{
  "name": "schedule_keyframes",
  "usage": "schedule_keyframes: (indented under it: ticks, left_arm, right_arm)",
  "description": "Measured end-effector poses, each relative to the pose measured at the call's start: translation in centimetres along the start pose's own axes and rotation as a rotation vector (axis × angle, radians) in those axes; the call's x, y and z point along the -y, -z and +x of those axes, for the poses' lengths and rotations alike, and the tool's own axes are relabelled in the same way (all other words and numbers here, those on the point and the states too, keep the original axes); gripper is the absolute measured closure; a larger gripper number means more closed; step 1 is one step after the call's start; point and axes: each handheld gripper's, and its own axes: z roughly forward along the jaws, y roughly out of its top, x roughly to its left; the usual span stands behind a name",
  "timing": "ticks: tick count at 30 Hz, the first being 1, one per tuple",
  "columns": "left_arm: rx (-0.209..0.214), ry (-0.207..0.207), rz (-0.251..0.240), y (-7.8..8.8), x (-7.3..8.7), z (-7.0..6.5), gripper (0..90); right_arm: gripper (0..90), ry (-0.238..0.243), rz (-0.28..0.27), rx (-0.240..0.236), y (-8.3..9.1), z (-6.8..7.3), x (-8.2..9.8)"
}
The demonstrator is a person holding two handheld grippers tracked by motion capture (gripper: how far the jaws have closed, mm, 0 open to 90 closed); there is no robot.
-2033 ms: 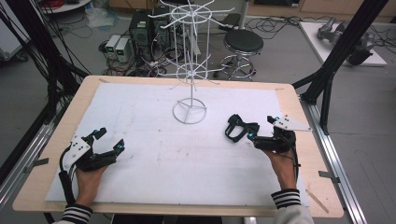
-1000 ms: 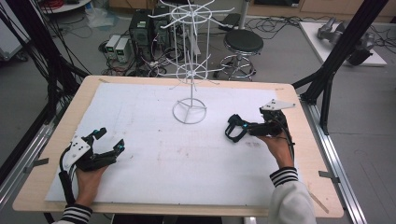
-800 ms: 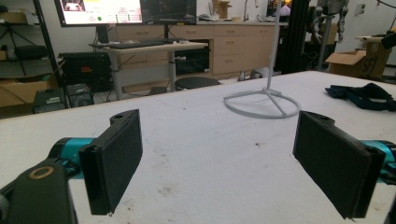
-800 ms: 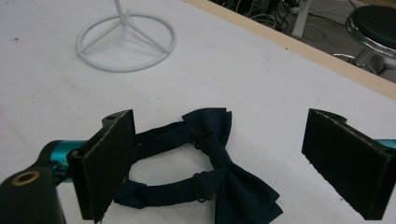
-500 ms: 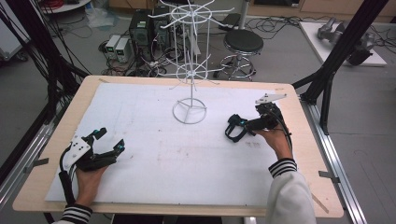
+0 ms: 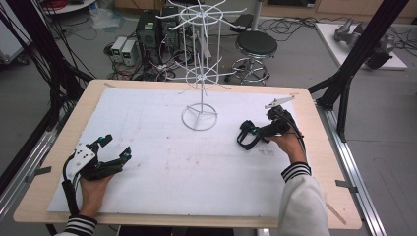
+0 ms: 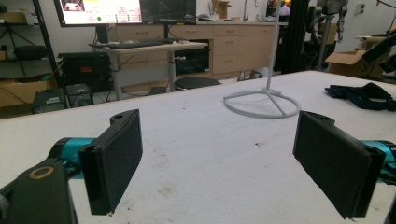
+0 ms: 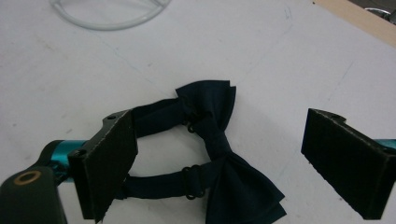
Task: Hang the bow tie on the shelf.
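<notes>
Right gripper point(image 8: 219, 158), jaws wide open and empty, poised over the navy bow tie point(image 8: 219, 154) at centre frame on the tabletop point(image 8: 280, 56); closing on one strap alone could let the tie slip free.

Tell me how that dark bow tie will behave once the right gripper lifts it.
The bow tie looks like soft cloth, so it will probably sag. Its thin strap loop may dangle and swing. It seems light, so the open right gripper should need little grip, though it could slip if pinched at one edge.
</notes>
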Motion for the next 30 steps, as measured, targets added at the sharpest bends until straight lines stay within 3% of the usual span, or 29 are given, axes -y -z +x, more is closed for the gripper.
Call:
schedule_keyframes:
  ticks: [8, 11, 12, 16, 20, 22, 24, 30]
  left_arm:
    - [0.000, 0.000, 0.000, 0.0, 0.0, 0.0, 16.2]
    - [-0.001, 0.000, 0.001, 0.0, 0.0, 0.0, 16.2]
    - [0.000, 0.000, 0.000, 0.0, 0.0, 0.0, 16.2]
    - [0.001, 0.000, 0.001, 0.0, 0.0, 0.0, 16.2]
    - [0.001, 0.001, -0.001, 0.0, 0.0, 0.0, 16.2]
    - [0.001, -0.001, 0.001, 0.0, 0.0, 0.0, 16.2]
    - [0.001, 0.000, 0.001, 0.0, 0.0, 0.0, 16.2]
    - [0.001, 0.000, 0.000, 0.0, 0.0, 0.0, 16.2]
  right_arm:
    - [10.0, 0.008, 0.024, -0.011, -0.7, -0.3, 0.2]
    - [10.0, 0.020, 0.063, -0.012, -0.9, -0.4, 0.0]
    - [10.0, 0.049, 0.092, -0.009, -0.8, -0.3, -0.7]
    - [10.0, 0.045, 0.063, -0.003, -0.7, -0.3, -1.2]
    - [10.0, 0.058, 0.124, 0.005, -1.4, -0.4, -0.9]
    - [10.0, 0.056, 0.124, 0.006, -1.5, -0.3, -0.9]
    - [18.2, 0.055, 0.122, -0.017, -1.5, -0.4, -0.9]
    - [18.5, 0.069, 0.135, -0.019, -1.8, -0.4, -0.9]
